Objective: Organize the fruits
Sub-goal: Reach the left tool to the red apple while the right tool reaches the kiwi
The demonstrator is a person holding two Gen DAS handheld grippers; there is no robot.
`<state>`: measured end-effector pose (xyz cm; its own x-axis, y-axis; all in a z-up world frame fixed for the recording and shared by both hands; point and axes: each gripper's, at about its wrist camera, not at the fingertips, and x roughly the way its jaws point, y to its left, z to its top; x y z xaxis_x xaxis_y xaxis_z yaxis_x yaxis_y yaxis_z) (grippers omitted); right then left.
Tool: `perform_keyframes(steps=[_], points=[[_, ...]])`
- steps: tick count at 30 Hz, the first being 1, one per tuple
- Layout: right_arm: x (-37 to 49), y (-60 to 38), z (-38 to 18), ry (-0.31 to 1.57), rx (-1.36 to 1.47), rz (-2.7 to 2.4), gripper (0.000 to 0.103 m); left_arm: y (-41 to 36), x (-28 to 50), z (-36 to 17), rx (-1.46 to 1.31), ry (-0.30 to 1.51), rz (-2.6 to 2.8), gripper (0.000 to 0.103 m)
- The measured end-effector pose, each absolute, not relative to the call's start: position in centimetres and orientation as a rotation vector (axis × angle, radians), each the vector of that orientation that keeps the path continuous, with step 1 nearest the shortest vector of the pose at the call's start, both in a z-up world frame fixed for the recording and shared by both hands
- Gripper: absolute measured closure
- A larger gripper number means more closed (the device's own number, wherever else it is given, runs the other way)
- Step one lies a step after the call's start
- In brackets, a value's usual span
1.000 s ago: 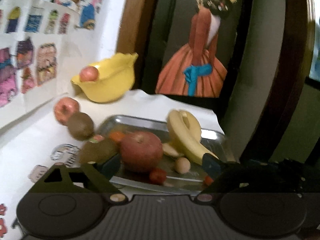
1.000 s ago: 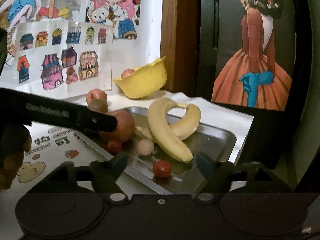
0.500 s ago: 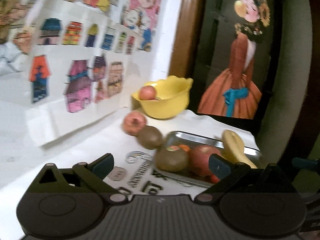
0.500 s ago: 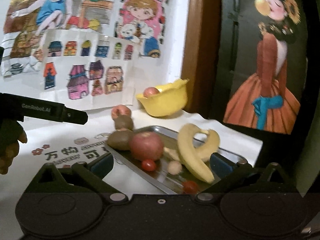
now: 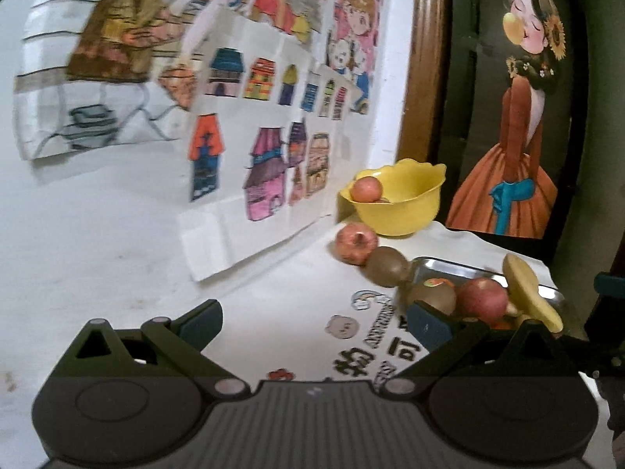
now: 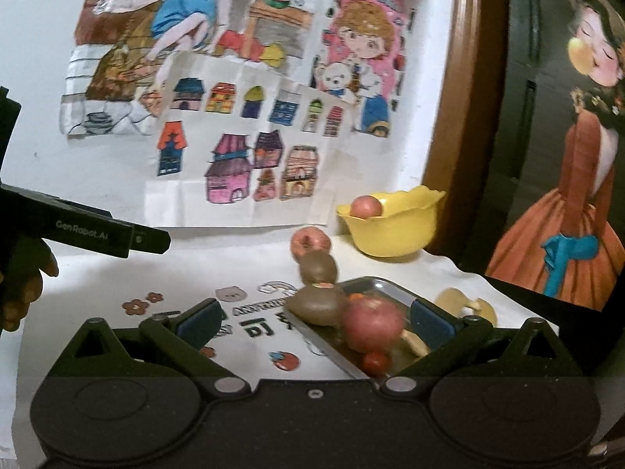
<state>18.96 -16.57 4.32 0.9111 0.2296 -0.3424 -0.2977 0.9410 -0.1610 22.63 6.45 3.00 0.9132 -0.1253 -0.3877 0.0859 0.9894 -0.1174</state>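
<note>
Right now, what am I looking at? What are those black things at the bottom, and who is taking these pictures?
A person holds a grabbing tool in each hand. Each tool has two fingers with blue pads and a little camera that looks forward along them, so the black shapes at the bottom are the tools themselves.

One picture comes from the left gripper, the other from the right gripper. Both are open and hold nothing. In the right picture you can also see the left tool from the side, with the person's hand on it.

On the white table sits a metal tray with a red apple, a kiwi, a banana and a small red fruit. Beside the tray lie another kiwi and an apple. Behind them, a yellow bowl holds one more fruit. Drawings hang on the wall.
</note>
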Motion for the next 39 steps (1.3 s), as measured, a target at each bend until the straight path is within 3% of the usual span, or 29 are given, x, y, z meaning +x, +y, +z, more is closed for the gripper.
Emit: perform_keyframes(steps=[14, 20, 28, 39], points=[[19.6, -12.6, 4.6, 0.312, -0.273, 0.321, 0.001, 9.1, 21.9, 3.8, -0.060, 0.378, -0.065, 0.000], [20.9, -13.0, 4.8, 0.307, -0.328, 0.325, 0.001, 8.0, 24.4, 4.3, -0.005, 0.360, -0.084, 0.000], [25.9, -14.5, 6.6, 0.155, -0.554, 0.289, 0.001, 6.3, 30.9, 4.5, -0.011, 0.384, -0.147, 0.000], [38.6, -14.6, 2.9, 0.433, -0.537, 0.473, 0.001, 2.8, 42.7, 2.0, -0.069, 0.458, -0.245, 0.000]])
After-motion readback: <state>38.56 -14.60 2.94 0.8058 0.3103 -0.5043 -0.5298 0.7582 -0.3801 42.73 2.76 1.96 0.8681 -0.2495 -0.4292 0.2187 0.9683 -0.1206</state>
